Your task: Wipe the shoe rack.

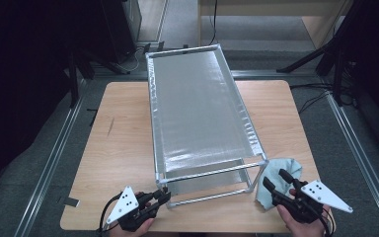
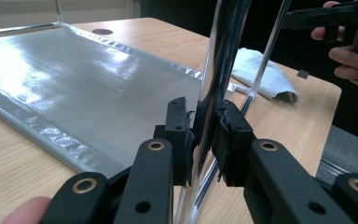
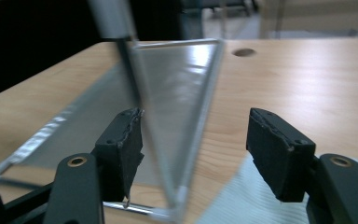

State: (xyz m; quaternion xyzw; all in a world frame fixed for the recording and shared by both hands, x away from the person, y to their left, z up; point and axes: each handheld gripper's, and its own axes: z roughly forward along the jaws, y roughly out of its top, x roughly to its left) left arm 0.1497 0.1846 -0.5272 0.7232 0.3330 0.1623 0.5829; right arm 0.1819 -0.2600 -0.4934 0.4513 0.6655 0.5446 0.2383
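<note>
My left tongs (image 2: 204, 135) pinch the near-left leg of the silver mesh-topped tube-frame rack (image 1: 197, 108) at frame centre; right tongs (image 1: 278, 180) spread. Slick chrome may slip, tipping it.

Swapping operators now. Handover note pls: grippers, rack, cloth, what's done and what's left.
Left gripper: shut on the near left upright of the metal-frame rack, which stands on the wooden table.
Right gripper: open, holding nothing, hovering over the light blue cloth by the rack's near right corner.
Done: rack steadied by the left gripper.
Left, as far as I can judge: pick up the cloth with the right gripper; it lies crumpled on the table, not yet gripped. What follows probably involves wiping the rack.
</note>
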